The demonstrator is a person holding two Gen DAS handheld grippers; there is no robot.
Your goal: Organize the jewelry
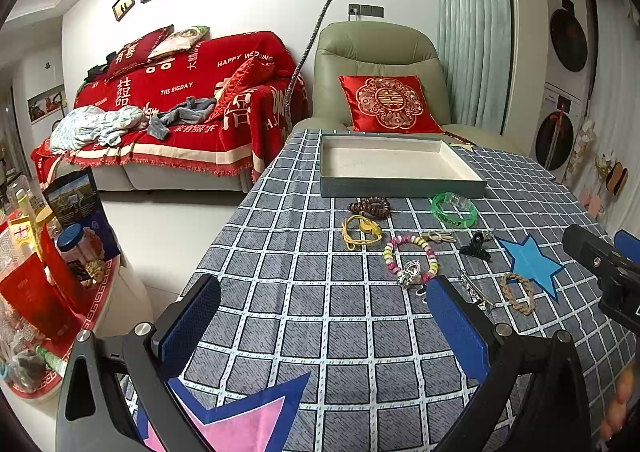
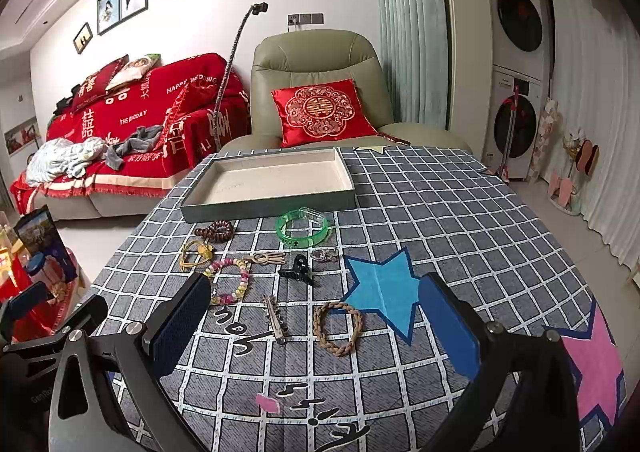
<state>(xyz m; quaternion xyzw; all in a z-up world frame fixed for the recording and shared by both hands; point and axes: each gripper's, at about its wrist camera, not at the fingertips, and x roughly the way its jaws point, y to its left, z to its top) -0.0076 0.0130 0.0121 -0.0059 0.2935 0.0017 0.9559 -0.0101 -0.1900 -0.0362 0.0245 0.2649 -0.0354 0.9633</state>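
Both claws hang spread and empty over the checked desk (image 2: 440, 211): the left claw (image 1: 324, 316) at the bottom of its view, the right claw (image 2: 316, 316) likewise. The jewelry lies mid-frame: a green bangle (image 2: 303, 228), a beaded bracelet (image 2: 234, 280), a braided bracelet (image 2: 339, 328) and a black hair clip (image 2: 297, 271). Behind them sits the empty tray (image 2: 268, 203).

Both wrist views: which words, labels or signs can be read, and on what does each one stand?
"HAPPY WEDDING": red sofa throw.
"THE BIGDAY": the same throw.
Large white Chinese characters on the throw: too distorted to quote.
Black handwriting on the tablecloth: cannot be made out.
Green bangle print: too small.
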